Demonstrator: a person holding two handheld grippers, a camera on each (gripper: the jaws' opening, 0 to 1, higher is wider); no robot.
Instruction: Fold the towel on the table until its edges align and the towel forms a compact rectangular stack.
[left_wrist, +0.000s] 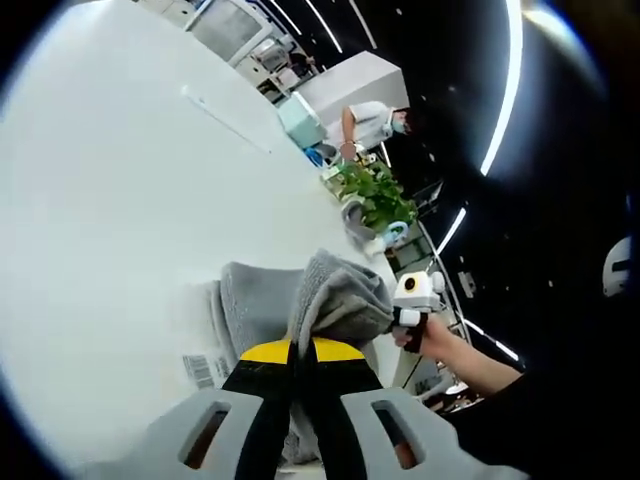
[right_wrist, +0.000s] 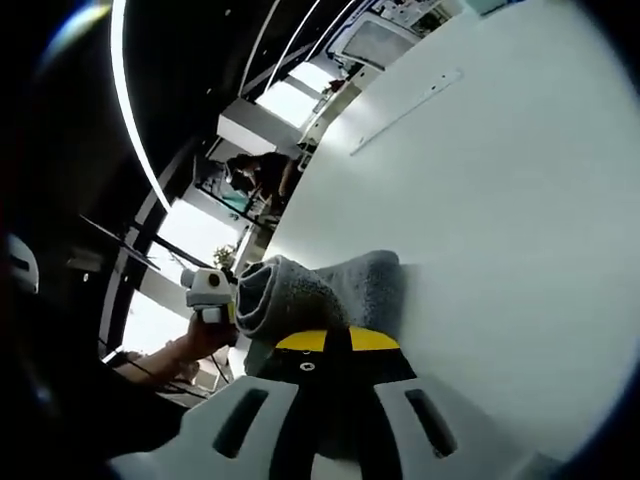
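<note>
While you hold both tools low: the lines below apply.
Left gripper (left_wrist: 300, 352): your jaws are pinched together on the grey towel (left_wrist: 335, 295).
Right gripper (right_wrist: 337, 345): jaws likewise clamped on that towel's rolled fold.
Towel: bunched at the white table's (right_wrist: 500, 200) near edge, between your two grippers.

Leafy plant (left_wrist: 375, 195) and a bending person (left_wrist: 372, 122) beyond.

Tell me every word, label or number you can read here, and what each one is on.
None can be read.
A white tag on the grey towel carries a barcode and small print, too blurred to read.
A long label on the white table is too faint to read.
</note>
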